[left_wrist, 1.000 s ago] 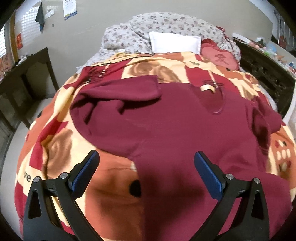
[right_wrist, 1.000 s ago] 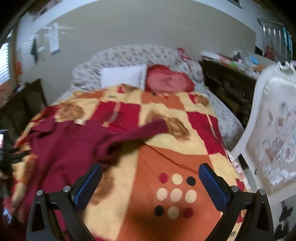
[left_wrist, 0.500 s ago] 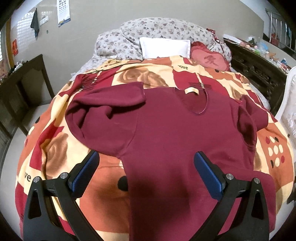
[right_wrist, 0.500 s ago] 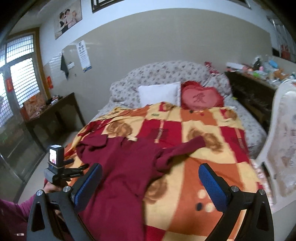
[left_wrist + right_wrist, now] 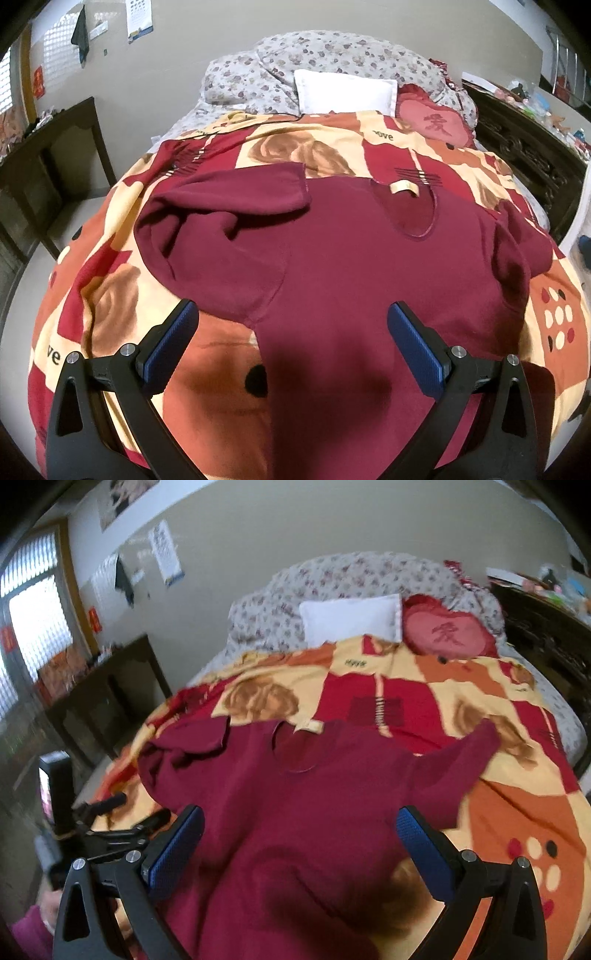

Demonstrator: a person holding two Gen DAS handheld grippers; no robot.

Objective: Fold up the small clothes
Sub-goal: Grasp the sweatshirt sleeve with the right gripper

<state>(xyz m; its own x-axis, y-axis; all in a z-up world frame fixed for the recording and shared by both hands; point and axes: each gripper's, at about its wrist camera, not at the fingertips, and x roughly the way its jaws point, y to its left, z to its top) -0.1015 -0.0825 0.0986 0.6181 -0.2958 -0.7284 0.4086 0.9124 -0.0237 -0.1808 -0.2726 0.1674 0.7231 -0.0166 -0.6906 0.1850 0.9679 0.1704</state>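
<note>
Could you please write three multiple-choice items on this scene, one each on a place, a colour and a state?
1. Where does the shirt lie?
A. On the patterned blanket
B. On the white pillow
C. On the floor

2. What colour is the shirt?
A. Blue
B. Dark red
C. White

3. How do the left gripper and the right gripper stand?
A. Both shut on the shirt
B. One shut
C. Both open, holding nothing

Answers:
1 A, blanket shows all around it.
2 B, it is maroon throughout.
3 C, the fingers stand wide apart in both views.
</note>
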